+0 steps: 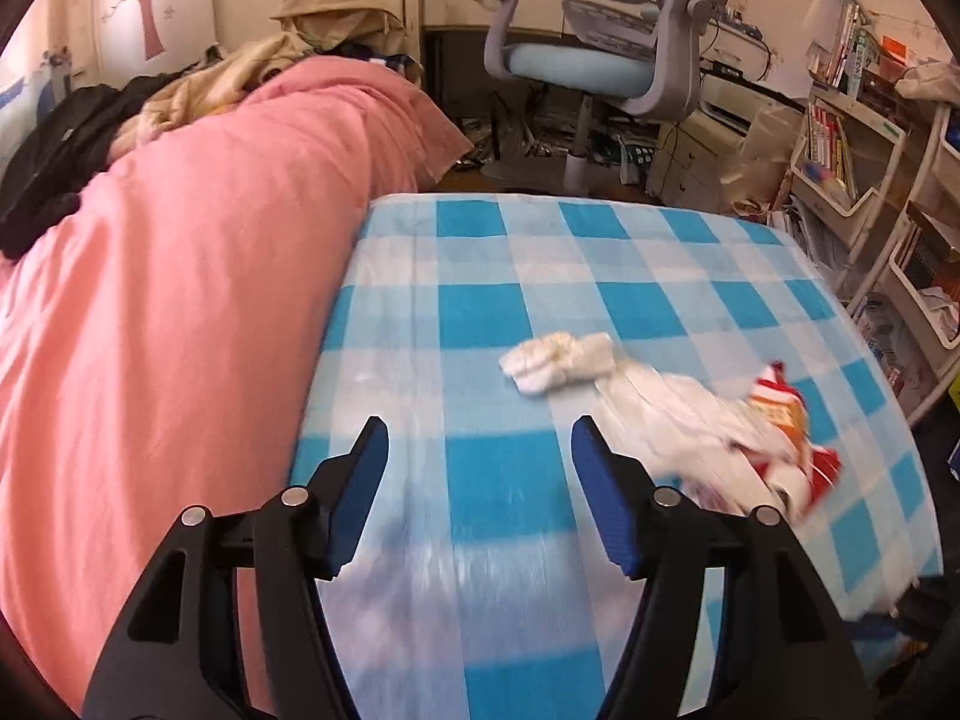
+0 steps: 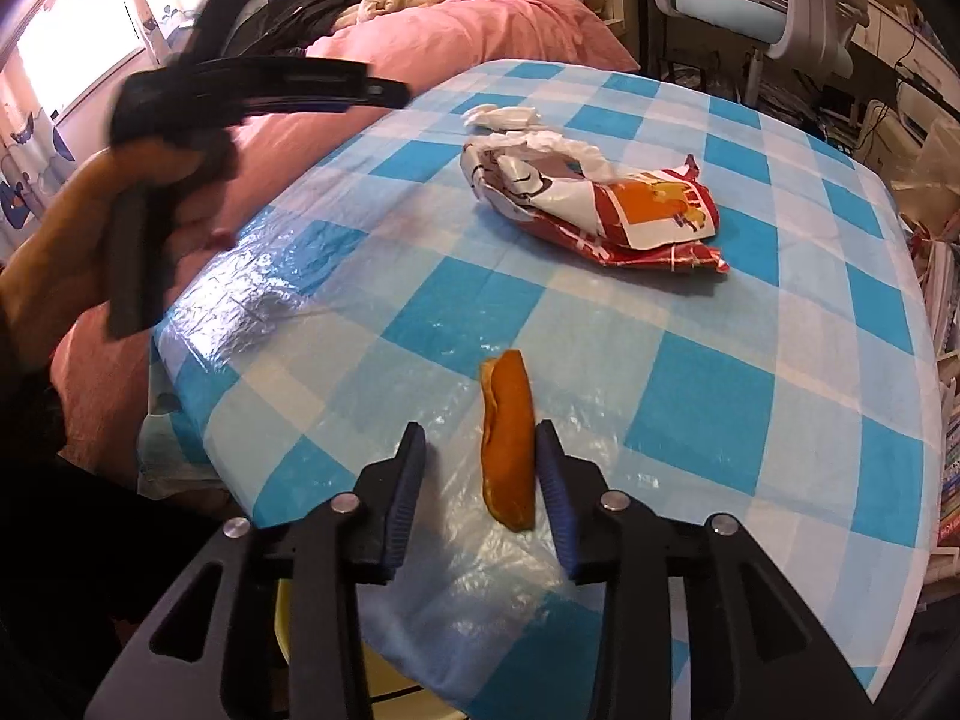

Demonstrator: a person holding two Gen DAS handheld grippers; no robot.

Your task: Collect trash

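An orange peel (image 2: 509, 438) lies on the blue-and-white checked table (image 2: 750, 360), between the open fingers of my right gripper (image 2: 480, 450), close to the right finger. A crumpled red, orange and white plastic bag (image 2: 606, 204) lies farther back, and a crumpled white tissue (image 2: 501, 115) lies behind it. In the left wrist view the tissue (image 1: 558, 363) and the blurred bag (image 1: 726, 438) lie to the right of my open, empty left gripper (image 1: 480, 447). The left gripper also shows in the right wrist view (image 2: 384, 90), held above the table's left edge.
A bed with a pink quilt (image 1: 180, 276) and piled clothes borders the table on the left. A blue-grey office chair (image 1: 600, 54) and a desk stand behind it. Shelves with books (image 1: 840, 144) stand on the right.
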